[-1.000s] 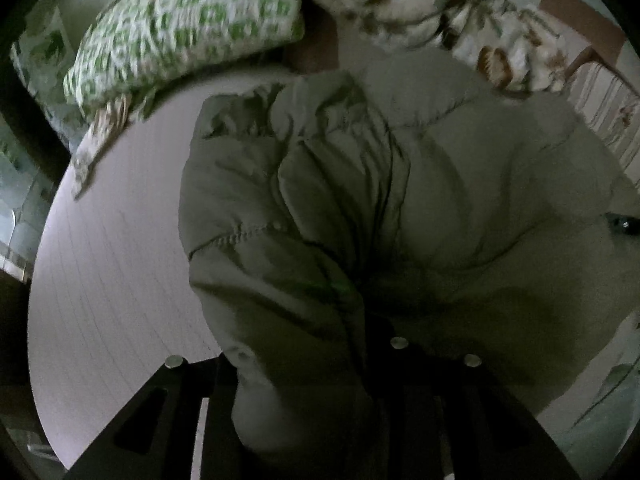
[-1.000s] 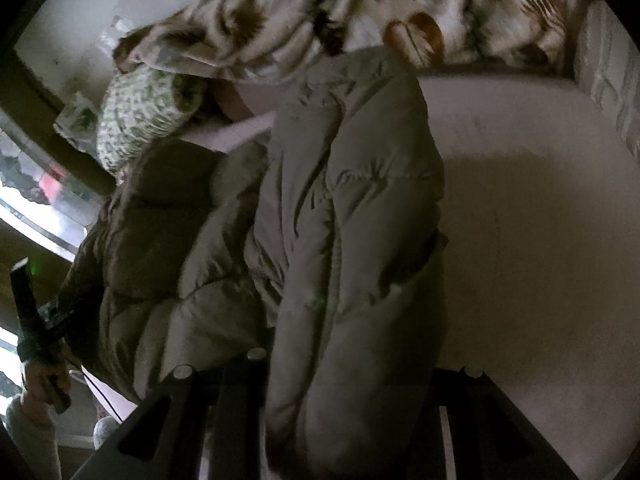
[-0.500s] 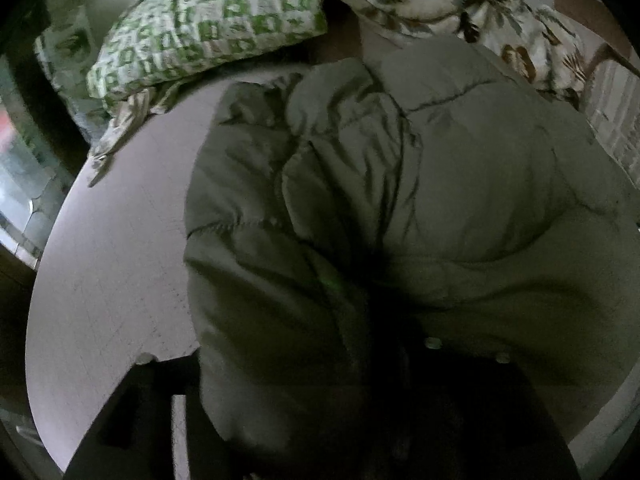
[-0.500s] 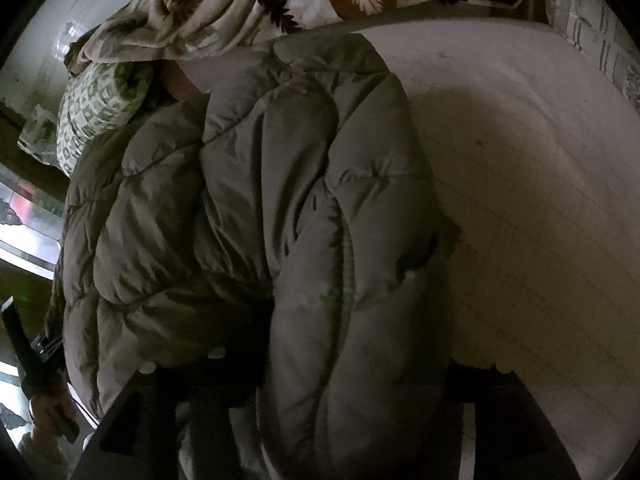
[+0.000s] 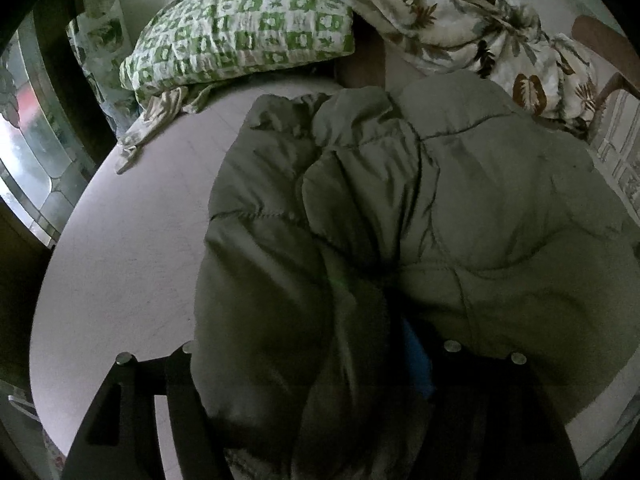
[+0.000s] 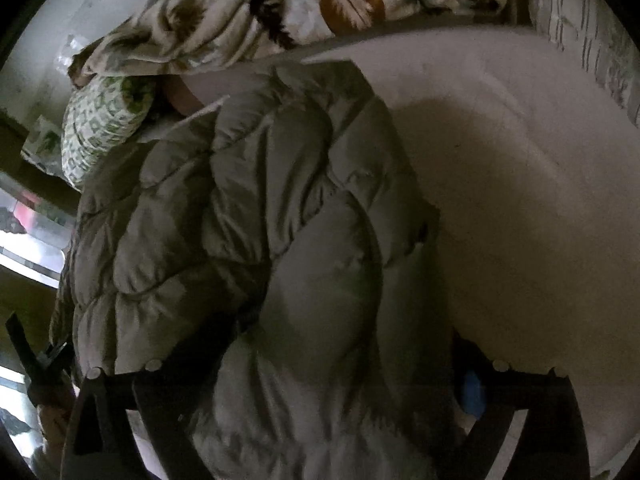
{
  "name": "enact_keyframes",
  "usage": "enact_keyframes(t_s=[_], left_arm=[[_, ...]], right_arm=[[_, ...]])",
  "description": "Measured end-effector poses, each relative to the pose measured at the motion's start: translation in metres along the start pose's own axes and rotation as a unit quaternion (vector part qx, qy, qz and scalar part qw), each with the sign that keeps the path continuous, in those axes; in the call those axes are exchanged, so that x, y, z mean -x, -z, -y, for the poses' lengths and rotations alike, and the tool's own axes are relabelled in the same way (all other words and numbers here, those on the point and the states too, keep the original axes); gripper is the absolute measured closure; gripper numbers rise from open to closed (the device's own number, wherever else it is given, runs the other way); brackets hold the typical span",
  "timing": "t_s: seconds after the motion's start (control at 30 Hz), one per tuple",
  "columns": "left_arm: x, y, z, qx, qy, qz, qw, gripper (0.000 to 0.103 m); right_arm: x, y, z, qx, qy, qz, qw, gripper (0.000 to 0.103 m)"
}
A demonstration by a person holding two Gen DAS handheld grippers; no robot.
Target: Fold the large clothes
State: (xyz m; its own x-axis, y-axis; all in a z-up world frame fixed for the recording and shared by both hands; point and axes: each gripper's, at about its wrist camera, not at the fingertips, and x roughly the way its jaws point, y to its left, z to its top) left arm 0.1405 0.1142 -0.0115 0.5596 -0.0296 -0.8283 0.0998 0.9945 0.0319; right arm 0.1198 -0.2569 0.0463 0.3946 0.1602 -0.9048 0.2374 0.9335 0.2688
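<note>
My left gripper (image 5: 320, 364) and right gripper (image 6: 320, 376) each pinched the puffy olive-grey quilted down jacket (image 5: 460, 220) heaped on the pale pink bed sheet (image 5: 132, 240) — light, springy, slippery — best gripped at stitched seams.

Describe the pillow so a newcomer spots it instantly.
Start at the pale mattress where the olive puffer jacket lies. Beyond the jacket's far-left corner sits the pillow. Its green-and-white checks set it apart from the leaf-print blanket beside it.
</note>
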Motion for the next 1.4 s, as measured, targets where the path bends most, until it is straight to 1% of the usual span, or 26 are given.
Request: enact_keyframes(t_s=[0.17,0.23,0.3,0.4,0.5,0.53,0.63,0.67,0.73,0.77,0.83,0.93,1.03,1.2,1.3,1.4], left_arm=[[0.032,0.013,0.002,-0.006,-0.018,0.027,0.9994,0.032],[0.044,0.018,0.002,-0.013,-0.034,0.042,0.9984,0.031],[0.054,0.022,0.002,-0.02,-0.042,0.057,0.9973,0.031],[0.062,0.03,0.011,-0.041,-0.049,0.071,0.9954,0.03],[0.058,0.037,0.022,-0.06,-0.048,0.066,0.9948,0.029],[0.053,0.04,0.026,-0.066,-0.049,0.061,0.9948,0.029],[0.036,0.05,0.036,-0.083,-0.07,0.051,0.9929,0.027],[0.033,0.052,0.036,-0.08,-0.071,0.051,0.993,0.026],[0.025,0.053,0.03,-0.057,-0.062,0.049,0.9952,0.022],[0.024,0.053,0.027,-0.049,-0.059,0.049,0.9959,0.019],[0.021,0.052,0.022,-0.033,-0.054,0.047,0.9969,0.017],[0.024,0.052,0.021,-0.027,-0.052,0.047,0.9972,0.017],[0.032,0.054,0.017,-0.016,-0.043,0.047,0.9979,0.017],[0.051,0.062,0.016,-0.002,-0.028,0.052,0.9983,0.017],[0.06,0.068,0.017,-0.001,-0.025,0.054,0.9983,0.017],[0.069,0.074,0.019,0.0,-0.024,0.052,0.9984,0.013]], right_arm=[[0.035,0.011,-0.015,0.03,0.014,0.028,0.999,0.003],[0.046,0.021,-0.023,0.044,0.01,0.035,0.998,0.003],[0.05,0.029,-0.031,0.054,0.006,0.035,0.998,0.003],[0.047,0.046,-0.047,0.074,0.002,0.024,0.997,0.003],[0.037,0.063,-0.063,0.089,0.005,0.006,0.996,0.003],[0.032,0.068,-0.068,0.098,0.012,0.004,0.995,0.003],[0.016,0.078,-0.078,0.125,0.058,0.006,0.99,0.0],[0.008,0.081,-0.081,0.134,0.076,0.004,0.988,0.0],[-0.002,0.084,-0.082,0.137,0.093,-0.001,0.986,0.0],[-0.007,0.084,-0.082,0.136,0.096,-0.001,0.986,0.0],[-0.014,0.082,-0.08,0.127,0.092,0.001,0.988,0.0],[-0.015,0.081,-0.077,0.118,0.087,0.006,0.989,0.0],[-0.007,0.089,-0.08,0.124,0.091,0.026,0.988,0.0],[0.021,0.116,-0.068,0.088,0.073,0.05,0.992,0.0],[0.032,0.127,-0.066,0.078,0.071,0.061,0.993,0.0],[0.045,0.14,-0.071,0.08,0.077,0.065,0.992,0.0]])
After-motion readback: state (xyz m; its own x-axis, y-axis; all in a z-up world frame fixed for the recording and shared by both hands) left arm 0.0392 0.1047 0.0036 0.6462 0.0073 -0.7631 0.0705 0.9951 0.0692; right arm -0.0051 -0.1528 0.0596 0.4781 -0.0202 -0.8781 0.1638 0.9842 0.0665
